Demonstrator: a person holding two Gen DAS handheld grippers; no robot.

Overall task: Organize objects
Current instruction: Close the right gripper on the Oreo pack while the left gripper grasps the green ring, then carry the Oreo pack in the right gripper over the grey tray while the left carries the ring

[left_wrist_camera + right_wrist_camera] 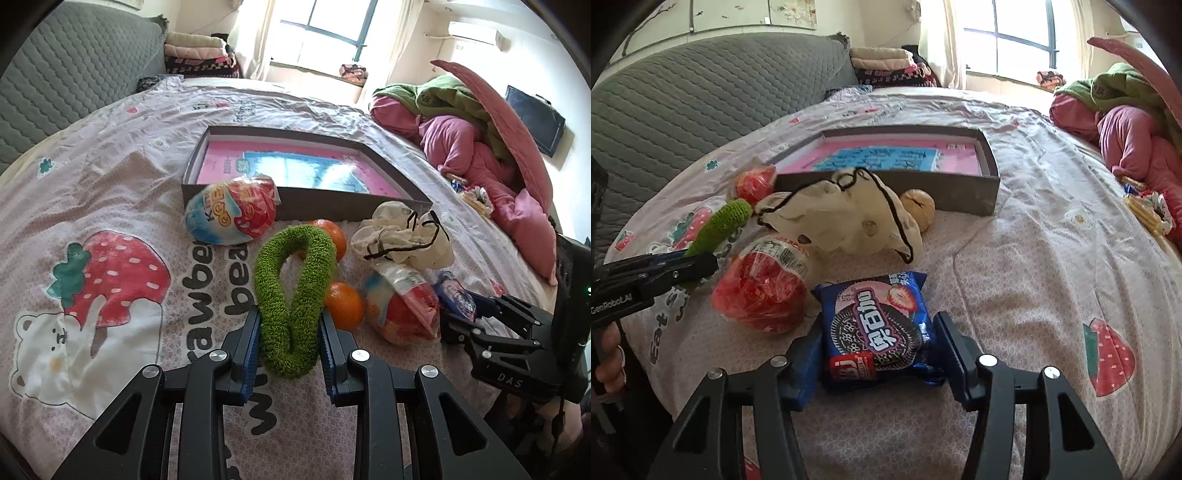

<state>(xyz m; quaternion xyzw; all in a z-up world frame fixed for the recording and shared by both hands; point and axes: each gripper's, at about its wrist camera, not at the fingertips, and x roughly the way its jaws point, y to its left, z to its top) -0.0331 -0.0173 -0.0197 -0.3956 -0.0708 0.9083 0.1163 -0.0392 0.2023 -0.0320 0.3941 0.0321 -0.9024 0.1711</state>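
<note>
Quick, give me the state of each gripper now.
Left gripper: shut on the green fuzzy loop.
Right gripper: jaws around the blue cookie packet; firm grip cannot be told.

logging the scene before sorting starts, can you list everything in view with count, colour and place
fuzzy green fabric loop: 1, green, pinched in left tool
blue cookie packet: 1, blue with pink, between right tool's pads
foil-wrapped egg toys: 2, red, white and blue, on bedsheet before the box
oranges: 2, orange, beside the loop
cream drawstring pouch: 1, cream, black cord, before the box
shallow grey cardboard box: 1, grey, pink inside, mid-bed
left tool: 1, black, shut
right tool: 1, black
</note>
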